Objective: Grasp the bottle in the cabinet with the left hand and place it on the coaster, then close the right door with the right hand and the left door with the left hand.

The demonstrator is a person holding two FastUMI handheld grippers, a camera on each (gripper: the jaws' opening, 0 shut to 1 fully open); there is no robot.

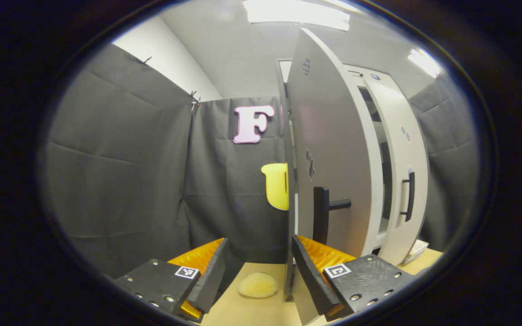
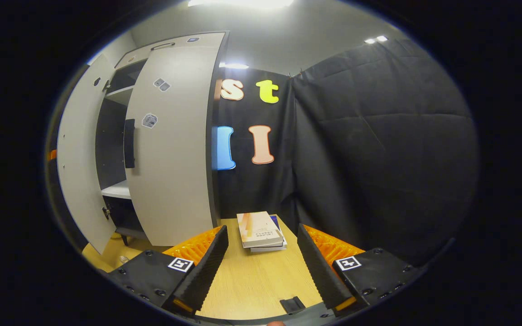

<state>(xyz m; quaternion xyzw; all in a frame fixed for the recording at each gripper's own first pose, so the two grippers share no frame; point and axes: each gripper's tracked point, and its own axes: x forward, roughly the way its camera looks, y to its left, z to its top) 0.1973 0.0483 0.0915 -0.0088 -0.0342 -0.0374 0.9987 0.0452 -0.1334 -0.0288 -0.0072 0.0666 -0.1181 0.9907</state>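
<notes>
Grey left door (image 1: pixel 329 154) edge-on between gaping left claw (image 1: pixel 261 276) fingers | coaster (image 1: pixel 258 285) beside its foot, bottle unseen | right claw (image 2: pixel 261 267) open | push door flat, steadily.

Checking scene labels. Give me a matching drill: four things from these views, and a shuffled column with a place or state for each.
Things:
1. coaster
2. books
3. left door
4. right gripper

Places or states:
A. stacked on the table by the cloth wall
B. open, nothing between its fingers
C. standing open, edge-on to the left gripper view
D. flat on the table, nothing on it

Pairs: 1-D, 2-A, 3-C, 4-B
</notes>
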